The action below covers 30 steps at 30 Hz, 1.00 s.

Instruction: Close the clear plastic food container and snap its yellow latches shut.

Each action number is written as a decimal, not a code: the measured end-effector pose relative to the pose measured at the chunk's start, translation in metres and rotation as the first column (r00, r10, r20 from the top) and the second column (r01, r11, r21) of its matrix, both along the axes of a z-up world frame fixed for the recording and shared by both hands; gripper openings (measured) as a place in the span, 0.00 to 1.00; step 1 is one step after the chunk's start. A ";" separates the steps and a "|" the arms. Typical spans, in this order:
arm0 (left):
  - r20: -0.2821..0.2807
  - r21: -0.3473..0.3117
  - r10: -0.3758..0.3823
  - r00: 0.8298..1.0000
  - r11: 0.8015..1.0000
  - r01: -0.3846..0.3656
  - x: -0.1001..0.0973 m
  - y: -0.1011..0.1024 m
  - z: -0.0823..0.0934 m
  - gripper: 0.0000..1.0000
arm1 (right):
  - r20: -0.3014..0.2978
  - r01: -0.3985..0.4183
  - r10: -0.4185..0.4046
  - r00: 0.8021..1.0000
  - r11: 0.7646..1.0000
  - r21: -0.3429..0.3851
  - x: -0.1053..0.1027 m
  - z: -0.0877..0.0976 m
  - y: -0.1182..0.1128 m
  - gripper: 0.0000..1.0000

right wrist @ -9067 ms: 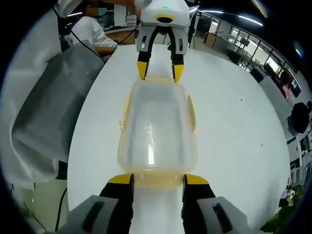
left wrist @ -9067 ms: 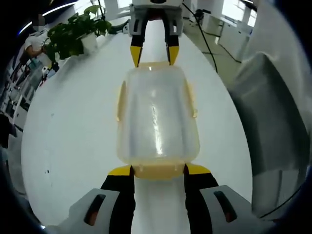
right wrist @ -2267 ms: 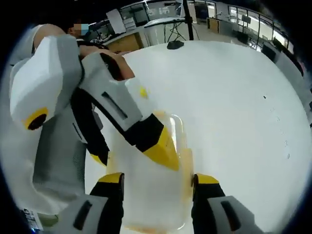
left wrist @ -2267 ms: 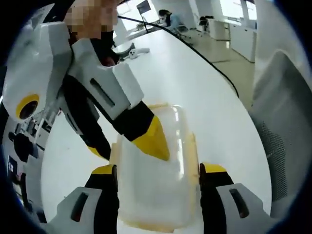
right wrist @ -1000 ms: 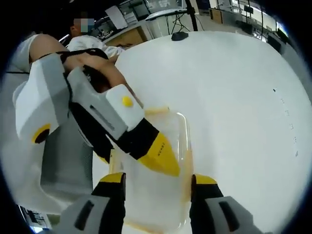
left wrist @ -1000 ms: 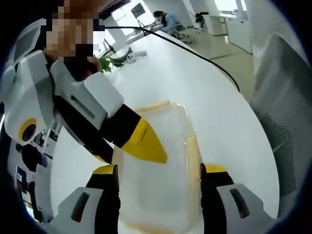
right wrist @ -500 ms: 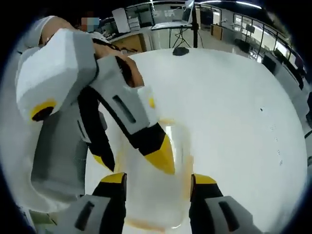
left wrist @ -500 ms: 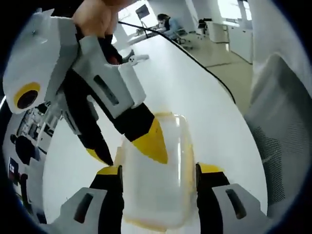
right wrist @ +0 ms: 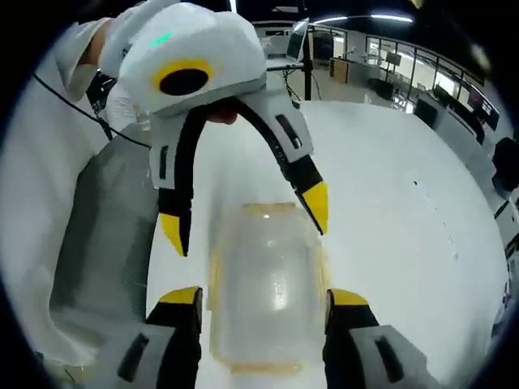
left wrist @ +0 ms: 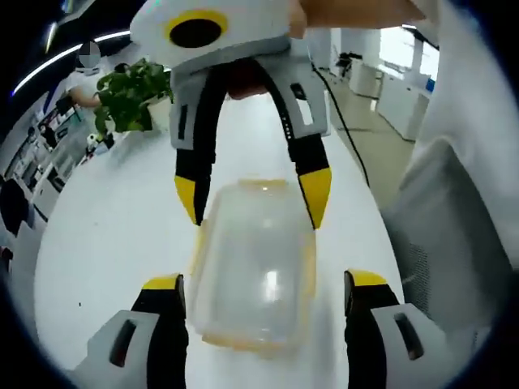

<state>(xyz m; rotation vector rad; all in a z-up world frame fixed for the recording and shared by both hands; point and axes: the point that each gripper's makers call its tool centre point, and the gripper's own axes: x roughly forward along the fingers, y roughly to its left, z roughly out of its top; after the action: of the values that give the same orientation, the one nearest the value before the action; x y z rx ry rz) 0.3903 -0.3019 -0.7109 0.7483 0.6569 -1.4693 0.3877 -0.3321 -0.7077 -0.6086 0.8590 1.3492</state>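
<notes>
The clear plastic container (left wrist: 255,271) lies on the white table (left wrist: 105,227) with its lid on; yellow latches run along its sides. In the left gripper view my left gripper (left wrist: 263,284) stands open, a jaw on each side of the near end with a gap to the box. My right gripper (left wrist: 251,203) comes down from above, open, its yellow tips straddling the far end. From the right gripper view, the container (right wrist: 268,292) sits between the open jaws of my right gripper (right wrist: 266,298), close to its sides. The left gripper (right wrist: 243,223) hangs open over the far end.
A potted plant (left wrist: 130,101) stands at the back left of the table. A grey mesh chair back (left wrist: 438,219) is close by on the right, seen also as a chair back (right wrist: 105,243). A hand (left wrist: 357,10) holds the right gripper.
The other gripper no longer leans in from the side with one tip on the lid. Both grippers now face each other, lifted and straddling the container's ends. Both views have swung.
</notes>
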 end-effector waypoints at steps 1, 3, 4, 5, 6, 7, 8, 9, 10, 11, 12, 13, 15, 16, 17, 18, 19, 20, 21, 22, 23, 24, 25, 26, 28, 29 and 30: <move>-0.003 0.004 -0.004 1.000 1.000 0.004 0.000 0.001 0.000 0.80 | 0.006 0.011 -0.011 1.000 1.000 0.003 -0.001 0.000 -0.002 0.68; -0.018 0.019 0.008 1.000 1.000 -0.008 0.004 0.005 -0.003 0.84 | 0.012 0.024 -0.024 1.000 1.000 0.004 -0.001 -0.002 -0.007 0.75; -0.026 0.019 0.014 1.000 1.000 -0.013 0.006 0.005 -0.003 0.87 | 0.007 0.036 -0.036 0.999 0.999 -0.001 -0.002 -0.005 -0.011 0.76; -0.038 0.016 0.024 0.999 1.000 -0.023 0.007 0.006 -0.005 0.92 | 0.000 0.047 -0.047 0.999 0.999 -0.011 -0.003 -0.008 -0.015 0.77; -0.041 0.020 0.029 0.999 0.999 -0.028 0.010 0.007 -0.007 0.94 | 0.003 0.060 -0.060 0.998 0.998 -0.034 -0.003 -0.012 -0.021 0.79; -0.044 0.031 0.029 0.999 0.999 -0.028 0.011 0.009 -0.010 0.94 | 0.011 0.065 -0.065 0.998 0.997 -0.044 -0.003 -0.016 -0.025 0.83; -0.052 0.045 0.028 0.998 0.999 -0.026 0.011 0.011 -0.014 0.96 | 0.019 0.070 -0.069 0.997 0.996 -0.047 -0.004 -0.019 -0.028 0.89; -0.069 0.059 0.027 0.997 0.998 -0.023 0.010 0.012 -0.018 0.99 | 0.022 0.076 -0.075 0.997 0.996 -0.053 -0.004 -0.022 -0.030 0.93; -0.082 0.071 0.028 0.996 0.997 -0.023 0.010 0.014 -0.021 0.99 | 0.030 0.084 -0.082 0.996 0.994 -0.063 -0.003 -0.025 -0.033 0.95; -0.082 0.075 0.029 0.996 0.997 -0.022 0.010 0.014 -0.023 0.99 | 0.038 0.090 -0.087 0.995 0.994 -0.068 -0.002 -0.028 -0.035 0.97; -0.081 0.089 0.029 0.996 0.996 -0.022 0.012 0.014 -0.028 0.99 | 0.056 0.087 -0.083 0.995 0.993 -0.079 -0.002 -0.031 -0.038 0.99; -0.073 0.098 0.026 0.997 0.995 -0.019 0.014 0.015 -0.031 0.99 | 0.060 0.091 -0.087 0.994 0.992 -0.084 -0.002 -0.034 -0.039 0.99; -0.067 0.113 0.019 0.998 0.994 -0.011 0.015 0.015 -0.035 0.98 | 0.063 0.094 -0.089 0.994 0.992 -0.086 -0.003 -0.039 -0.040 0.99; -0.061 0.119 0.003 0.998 0.993 0.005 0.015 0.016 -0.038 0.97 | 0.065 0.092 -0.086 0.994 0.992 -0.085 -0.004 -0.040 -0.040 0.99; -0.062 0.130 -0.003 0.998 0.991 0.011 0.014 0.018 -0.040 0.95 | 0.070 0.086 -0.080 0.994 0.993 -0.077 -0.005 -0.041 -0.038 0.97; -0.069 0.130 -0.003 0.998 0.991 0.012 0.013 0.018 -0.043 0.95 | 0.083 0.079 -0.073 0.994 0.994 -0.072 -0.004 -0.041 -0.037 0.93; -0.069 0.129 -0.003 0.998 0.992 0.012 0.013 0.017 -0.044 0.95 | 0.101 0.080 -0.072 0.992 0.994 -0.077 -0.001 -0.043 -0.036 0.90; -0.065 0.136 -0.005 0.998 0.991 0.013 0.013 0.017 -0.045 0.93 | 0.107 0.082 -0.074 0.992 0.993 -0.079 0.001 -0.044 -0.036 0.87; -0.055 0.143 -0.014 0.998 0.989 0.021 0.013 0.018 -0.047 0.90 | 0.102 0.086 -0.077 0.992 0.992 -0.087 0.002 -0.047 -0.035 0.86; -0.052 0.148 -0.027 0.998 0.988 0.034 0.013 0.018 -0.048 0.86 | 0.092 0.085 -0.077 0.993 0.992 -0.090 0.000 -0.048 -0.034 0.84; -0.038 0.153 -0.029 0.999 0.988 0.034 0.013 0.018 -0.049 0.85 | 0.085 0.083 -0.076 0.993 0.992 -0.090 0.000 -0.049 -0.033 0.82; -0.032 0.154 -0.028 0.999 0.988 0.033 0.013 0.018 -0.050 0.83 | 0.087 0.076 -0.069 0.994 0.993 -0.087 0.000 -0.049 -0.031 0.80; -0.008 0.158 -0.025 1.000 0.987 0.026 0.018 0.018 -0.050 0.80 | 0.080 0.063 -0.056 0.995 0.994 -0.090 -0.002 -0.050 -0.030 0.79; -0.023 0.156 -0.022 0.999 0.987 0.026 0.016 0.018 -0.051 0.81 | 0.085 0.068 -0.060 0.995 0.994 -0.090 0.000 -0.050 -0.030 0.79; -0.023 0.152 -0.019 1.000 0.988 0.022 0.016 0.018 -0.051 0.81 | 0.083 0.067 -0.060 0.995 0.994 -0.085 0.000 -0.049 -0.031 0.79; -0.023 0.144 -0.018 1.000 0.989 0.021 0.016 0.019 -0.051 0.81 | 0.084 0.064 -0.058 0.995 0.995 -0.076 0.000 -0.049 -0.031 0.79; -0.026 0.134 -0.014 1.000 0.991 0.017 0.016 0.019 -0.050 0.81 | 0.084 0.063 -0.057 0.995 0.996 -0.071 -0.001 -0.048 -0.031 0.79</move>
<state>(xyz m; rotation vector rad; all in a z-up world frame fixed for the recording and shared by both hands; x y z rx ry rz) 0.4063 -0.2830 -0.7613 0.8417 0.7762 -1.4609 0.3871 -0.3633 -0.7561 -0.6860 0.8564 1.2345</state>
